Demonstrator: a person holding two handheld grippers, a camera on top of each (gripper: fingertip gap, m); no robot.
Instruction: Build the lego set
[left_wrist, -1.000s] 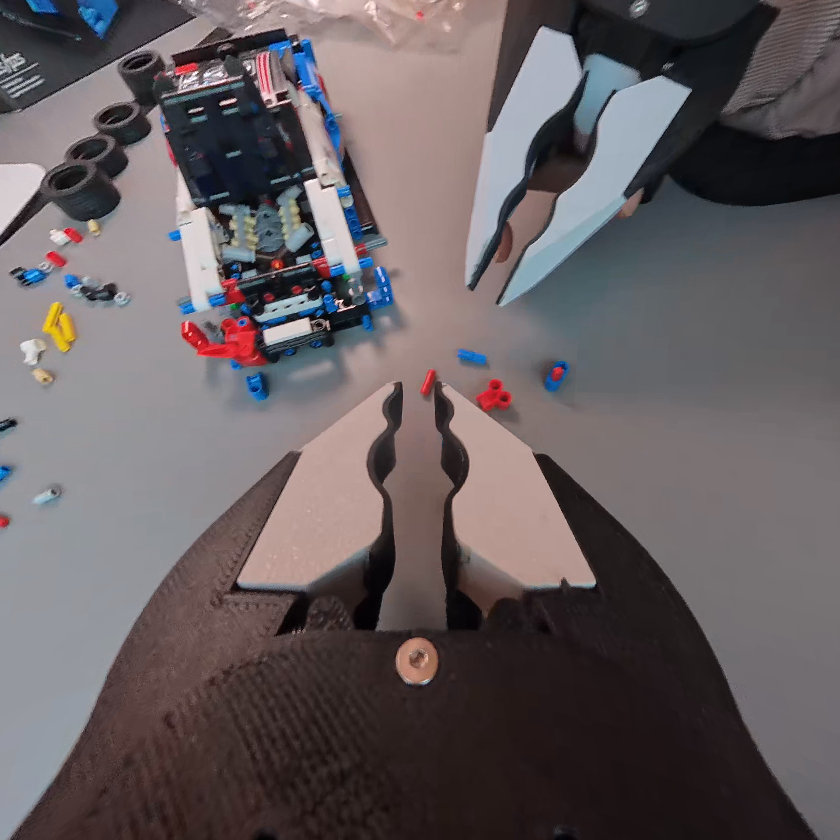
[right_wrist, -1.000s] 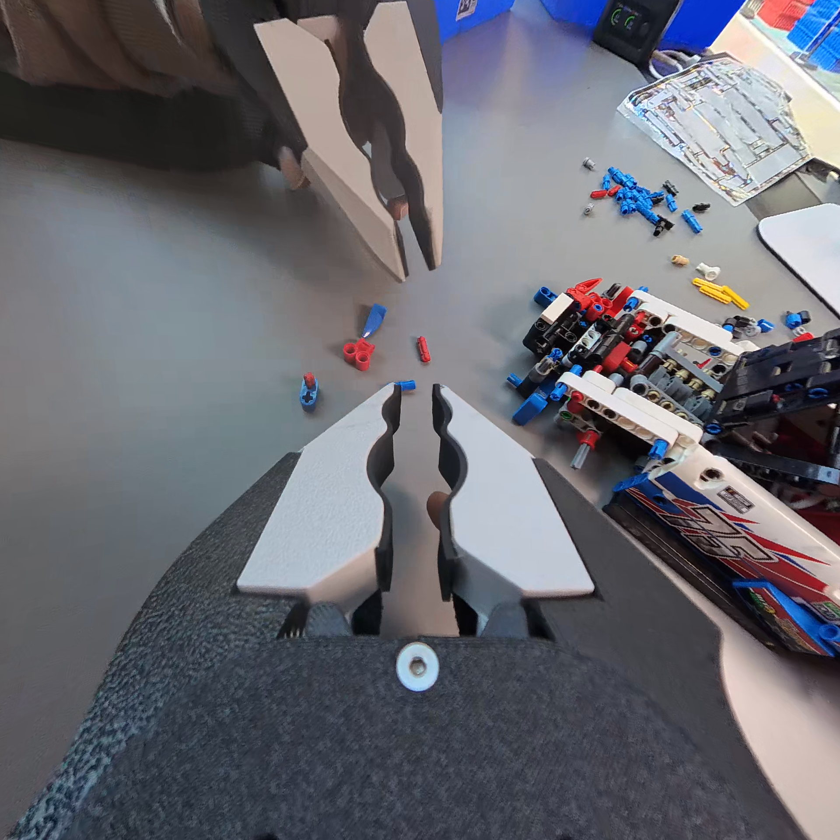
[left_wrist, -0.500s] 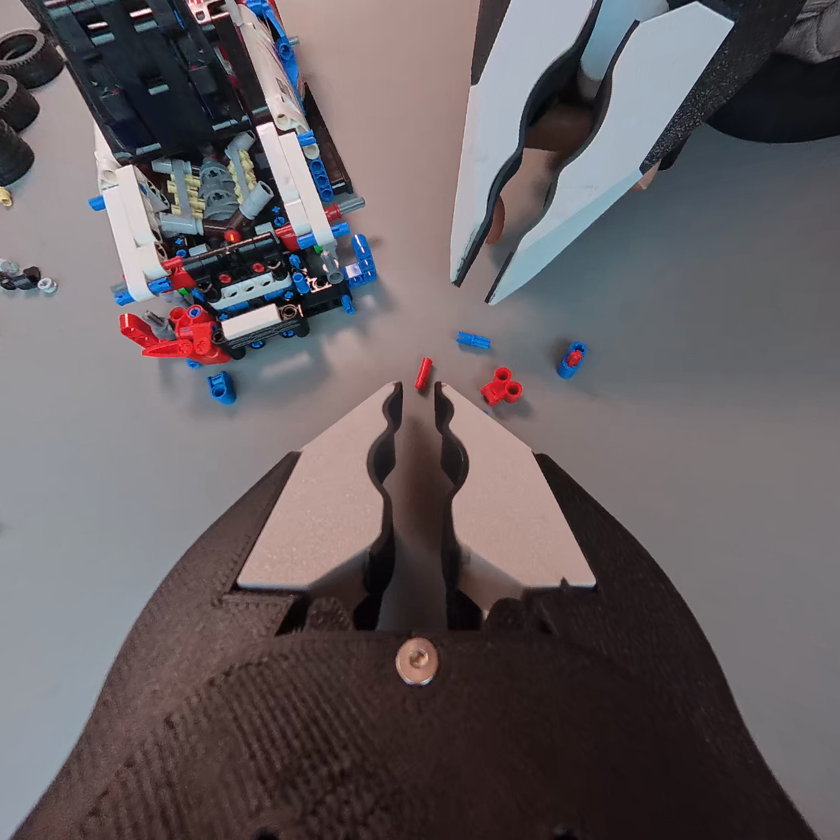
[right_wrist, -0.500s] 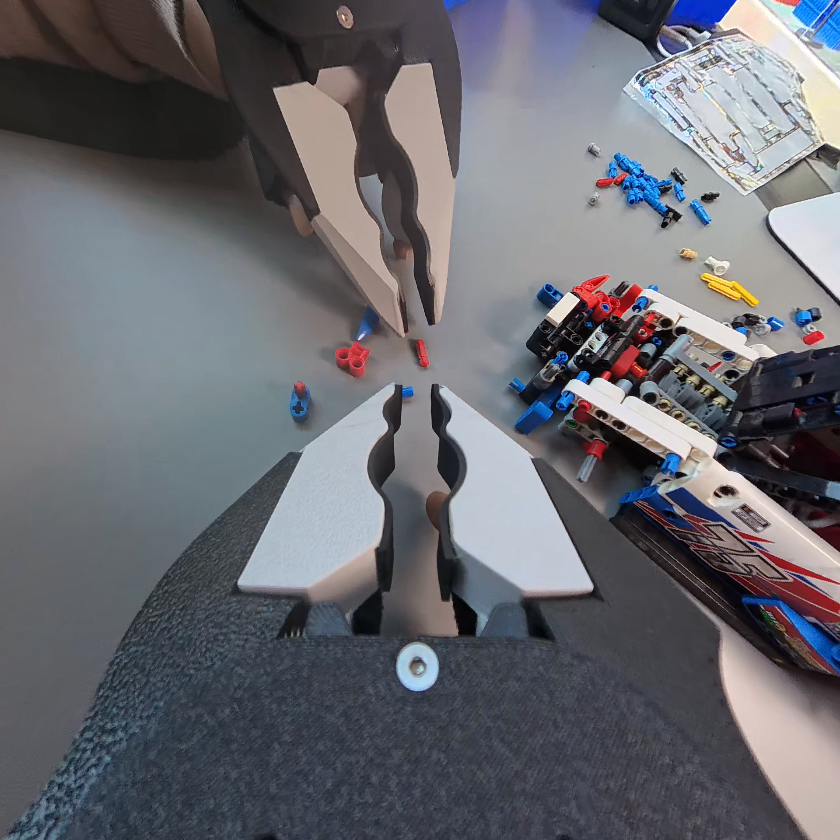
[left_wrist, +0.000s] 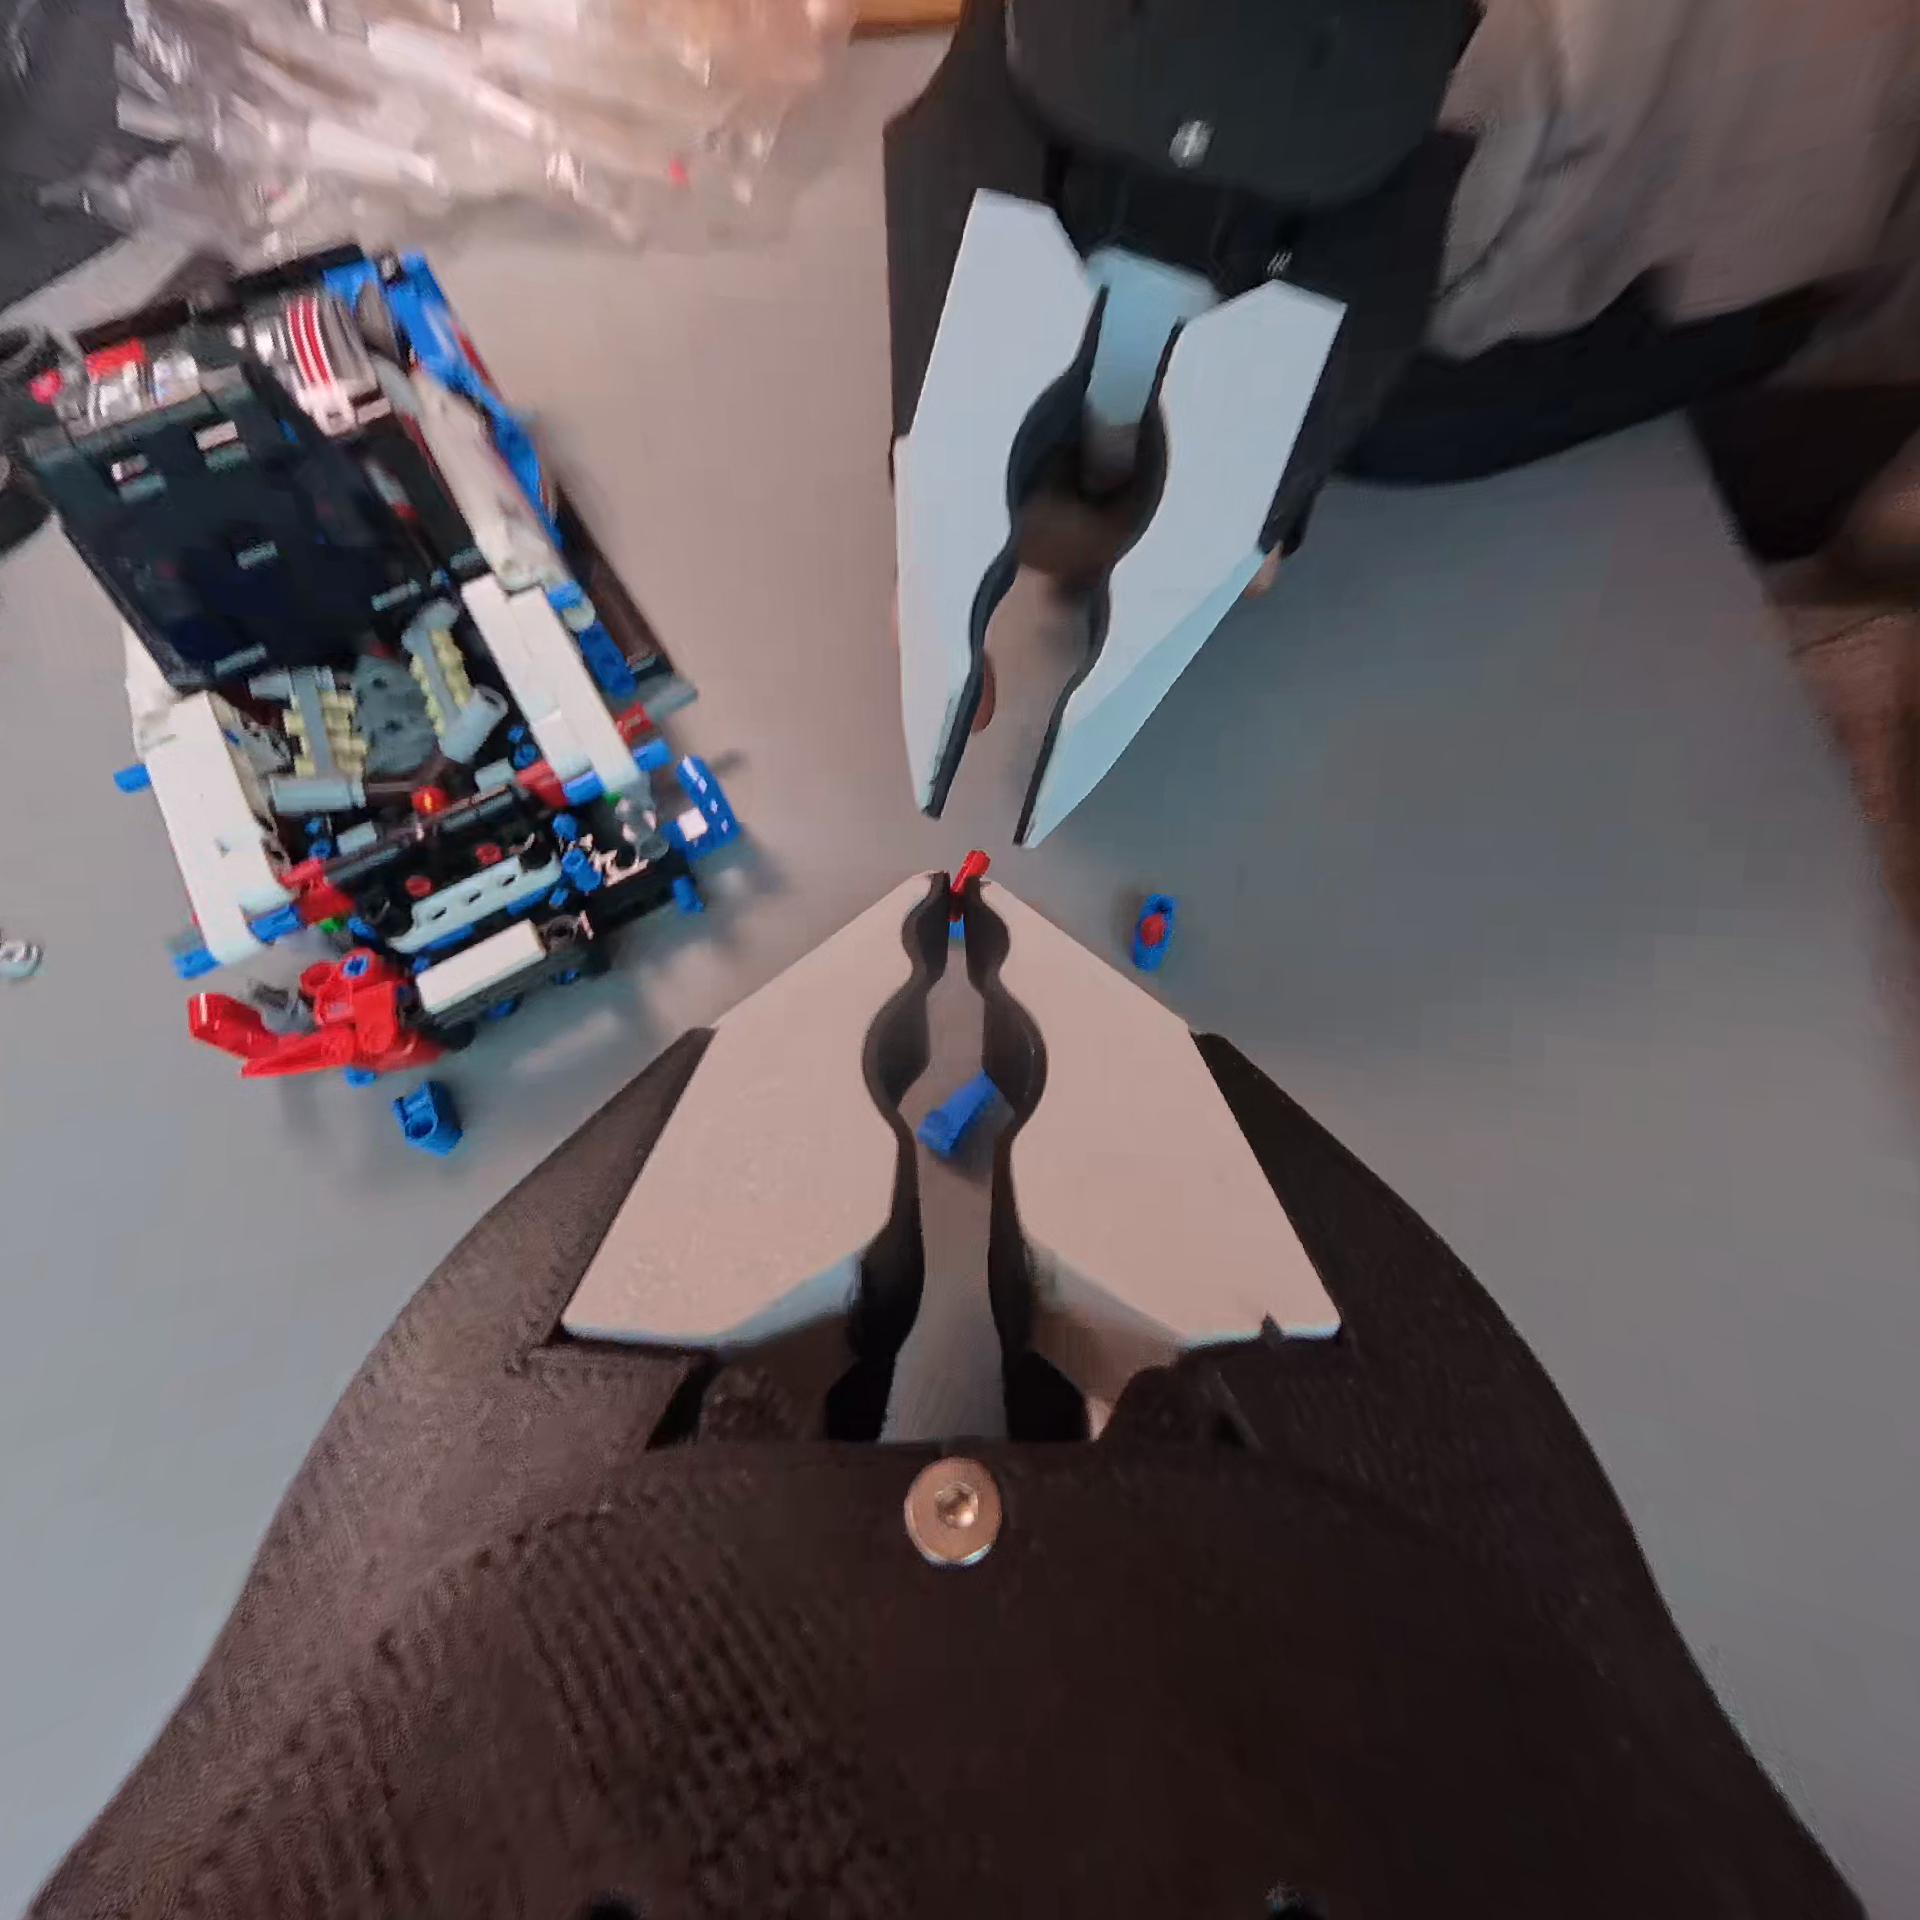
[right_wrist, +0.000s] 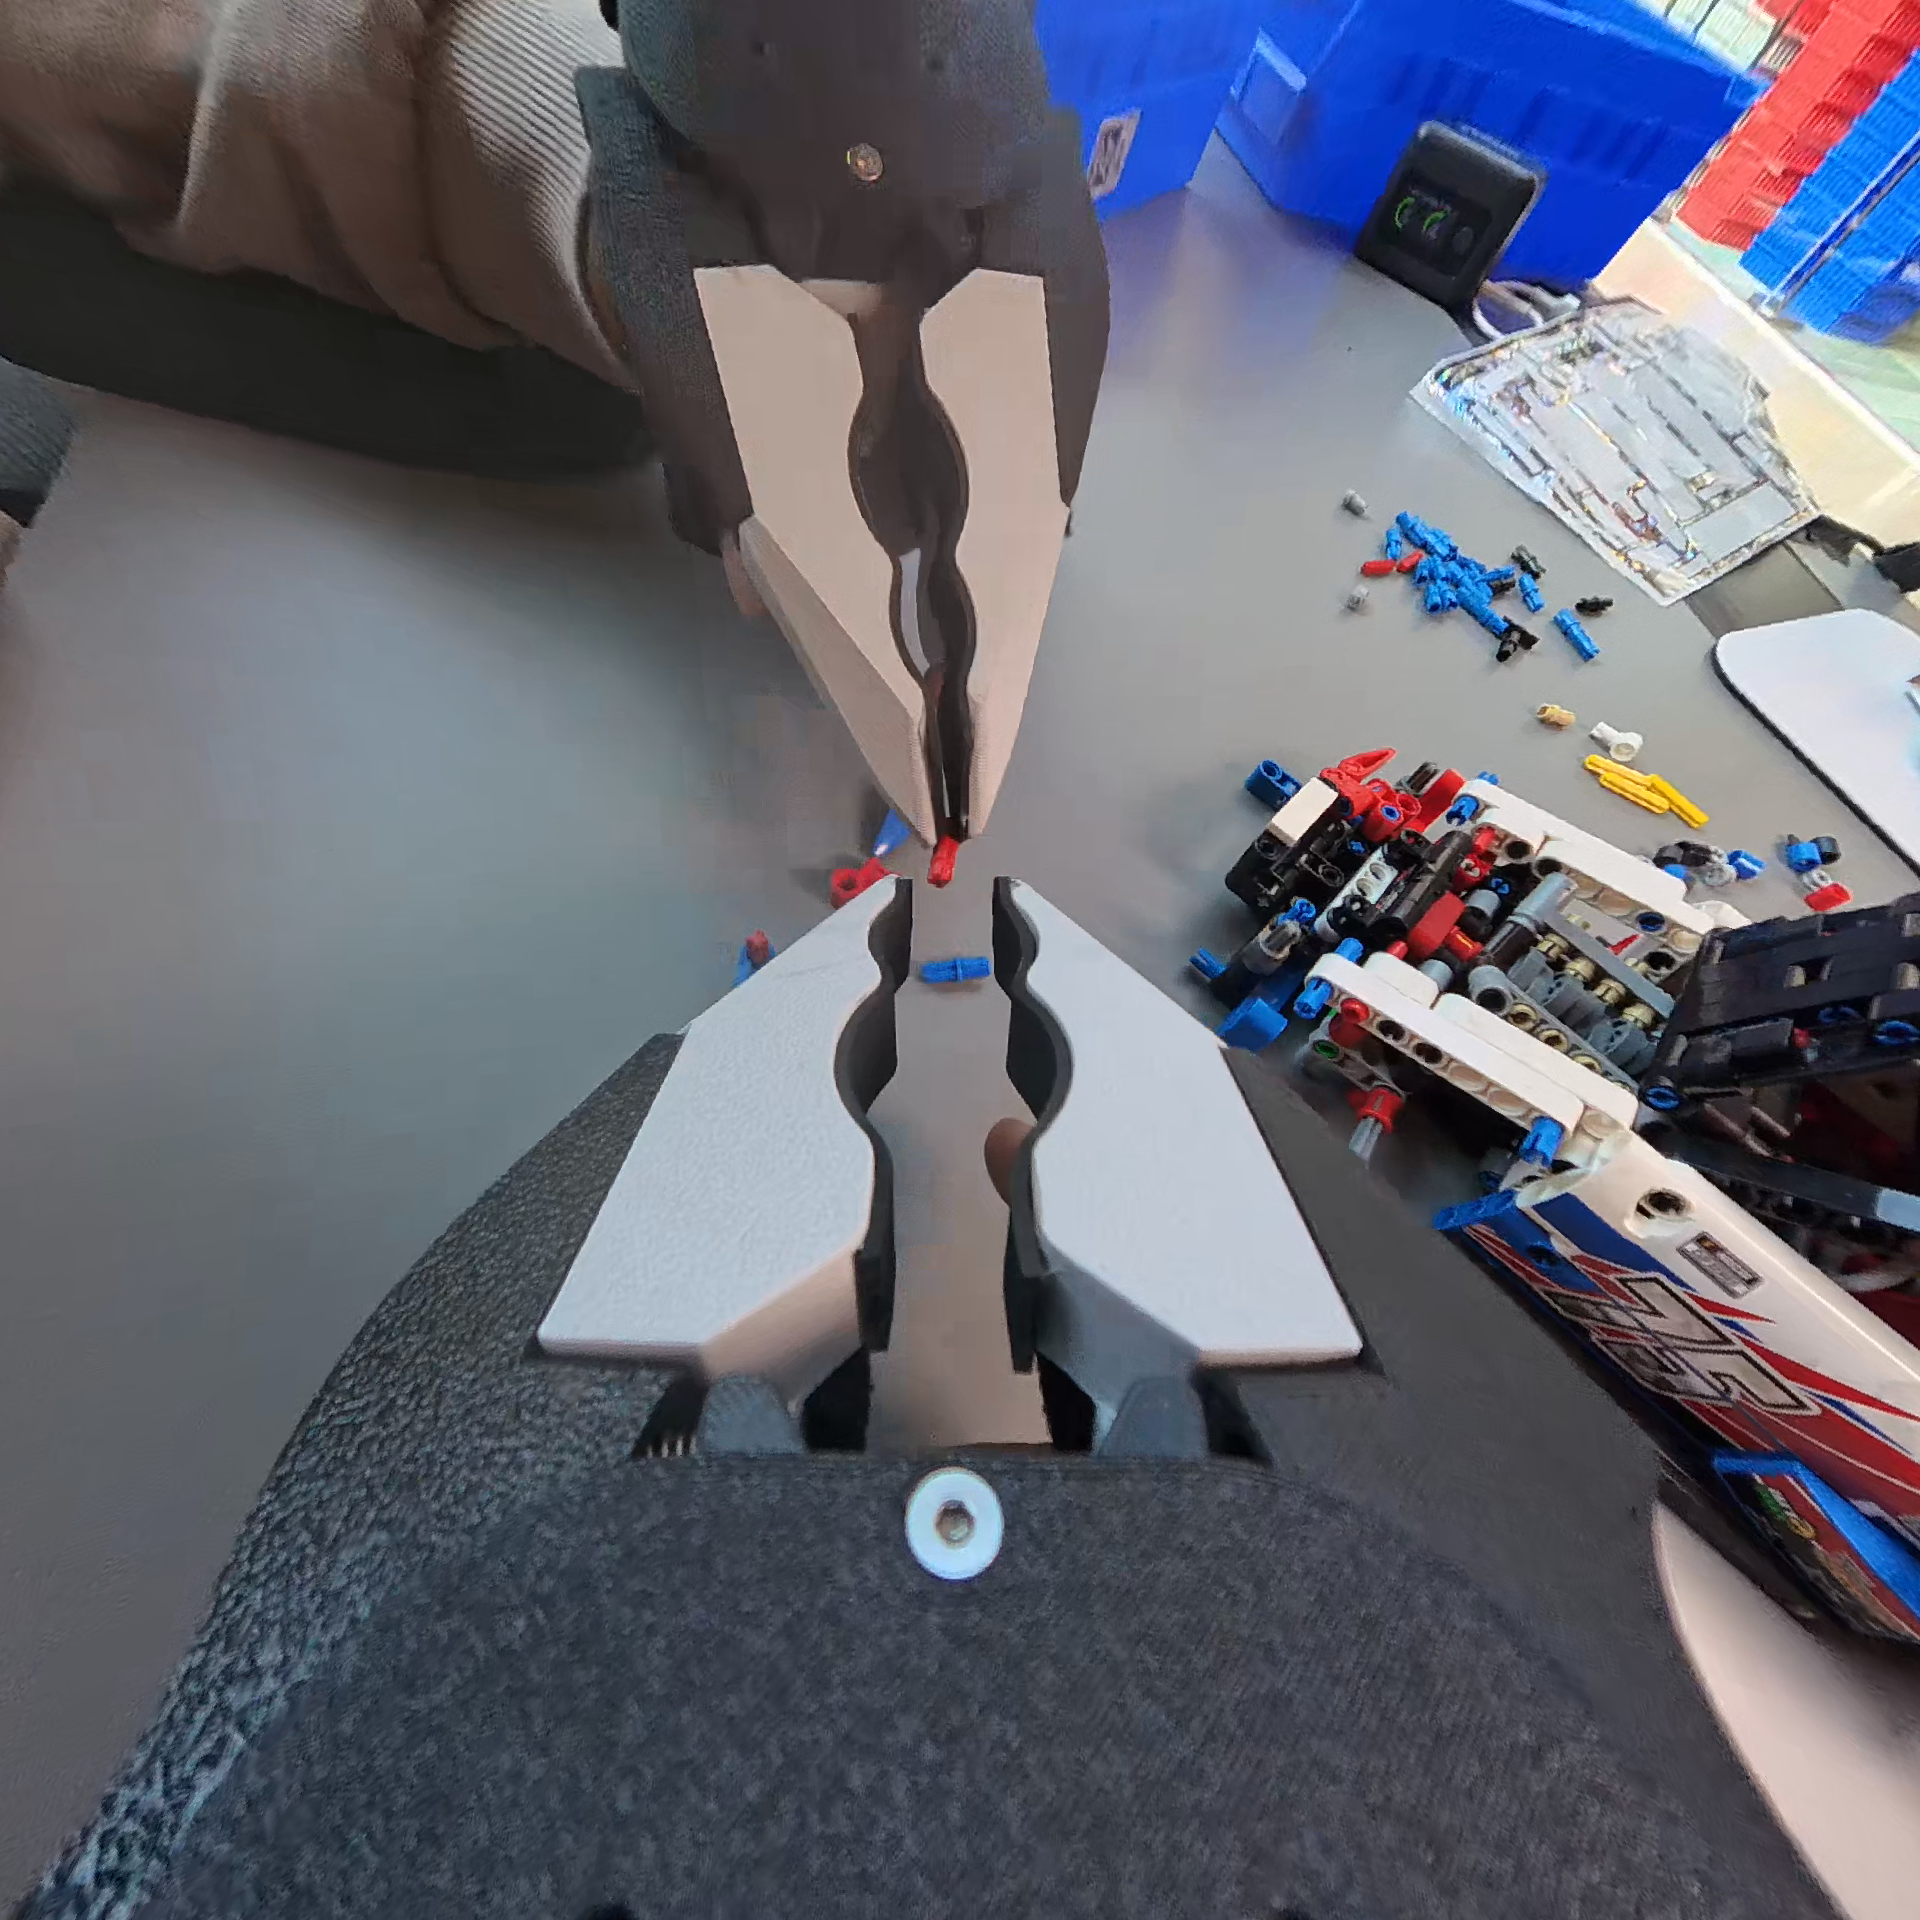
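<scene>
A partly built lego car (left_wrist: 374, 665), with its chassis, engine block and white side panels in place, lies on the grey worktop (right_wrist: 312, 831), while loose pins (right_wrist: 1455, 582) lie scattered, so much looks left to do. The left gripper (left_wrist: 954, 894) has its jaws pinched on a small red pin (left_wrist: 968, 871), and the right gripper (right_wrist: 951, 904), jaws parted and empty, faces it above a blue pin (right_wrist: 954, 969). Blue crates (right_wrist: 1455, 114), a paper sheet (right_wrist: 1621, 447) and clear bags (left_wrist: 468, 114) ring the space.

Soft even daylight, motion blur, wide-angle bending at edges.
</scene>
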